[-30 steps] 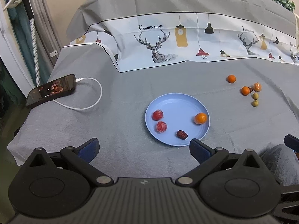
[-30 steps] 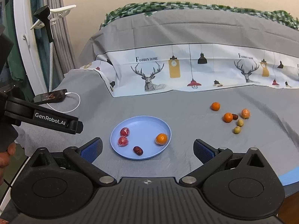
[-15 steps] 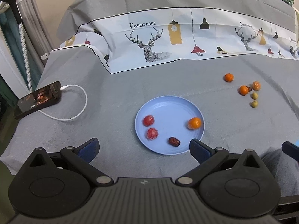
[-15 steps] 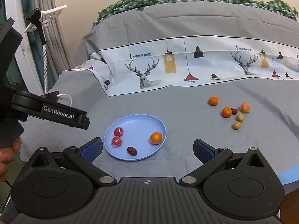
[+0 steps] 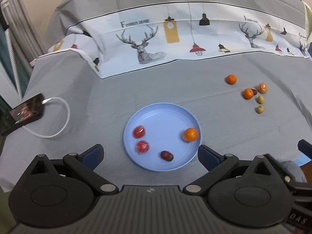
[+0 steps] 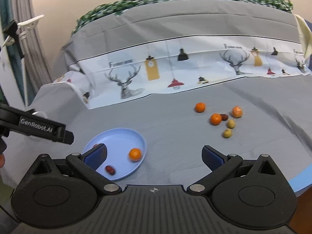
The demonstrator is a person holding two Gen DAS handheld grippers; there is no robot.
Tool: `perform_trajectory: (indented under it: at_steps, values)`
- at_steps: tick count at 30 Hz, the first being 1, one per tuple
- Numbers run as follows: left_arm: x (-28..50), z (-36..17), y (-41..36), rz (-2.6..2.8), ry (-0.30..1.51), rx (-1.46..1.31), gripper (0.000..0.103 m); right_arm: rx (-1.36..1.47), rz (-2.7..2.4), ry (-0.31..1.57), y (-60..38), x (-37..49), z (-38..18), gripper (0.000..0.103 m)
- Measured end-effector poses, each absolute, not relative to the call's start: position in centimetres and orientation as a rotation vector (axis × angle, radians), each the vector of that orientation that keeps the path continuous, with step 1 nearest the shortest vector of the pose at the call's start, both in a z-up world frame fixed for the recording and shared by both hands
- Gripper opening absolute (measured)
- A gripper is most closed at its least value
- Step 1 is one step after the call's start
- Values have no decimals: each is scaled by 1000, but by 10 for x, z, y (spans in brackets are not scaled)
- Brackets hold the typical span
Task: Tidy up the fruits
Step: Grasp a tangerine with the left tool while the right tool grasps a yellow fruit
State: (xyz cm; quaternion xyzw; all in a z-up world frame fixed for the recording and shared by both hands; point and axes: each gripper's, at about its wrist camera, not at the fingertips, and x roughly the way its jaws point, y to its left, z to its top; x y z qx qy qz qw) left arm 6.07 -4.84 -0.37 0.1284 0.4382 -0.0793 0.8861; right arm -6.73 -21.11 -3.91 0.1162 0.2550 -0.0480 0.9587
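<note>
A light blue plate (image 5: pixel 161 117) lies on the grey cloth and holds two red wrapped fruits (image 5: pixel 139 132), a dark date (image 5: pixel 167 155) and a small orange (image 5: pixel 190 134). My left gripper (image 5: pixel 149 154) hovers open just before its near rim, empty. To the right lie loose fruits: oranges (image 5: pixel 231 79) (image 5: pixel 248 93), a wrapped orange (image 5: pixel 262 88) and two yellow-green fruits (image 5: pixel 259 109). In the right wrist view the plate (image 6: pixel 117 136) sits lower left and the loose oranges (image 6: pixel 215 119) ahead. My right gripper (image 6: pixel 154 155) is open and empty, above the cloth.
A phone (image 5: pixel 23 111) with a white charging cable (image 5: pixel 58 117) rests at the table's left edge. A deer-print cloth (image 5: pixel 175 39) covers the raised back. The left gripper's body (image 6: pixel 39 126) reaches in from the left of the right wrist view. A blue strip (image 6: pixel 302 179) marks the right table edge.
Both cameras have moved forward and to the right over the table, so the plate and phone have slid left in view and appear closer. Both grippers stay open. No fruit has moved.
</note>
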Motion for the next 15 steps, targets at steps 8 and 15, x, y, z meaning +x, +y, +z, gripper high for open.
perform_trajectory:
  at_steps: [8,15]
  values:
    - [83,-14,-90,-213,929,276,103,243,-242,475,-267,-50,-47,102]
    - [109,-40,-127,-246,982,288,103,307,-390,518,-337,-20,-78,102]
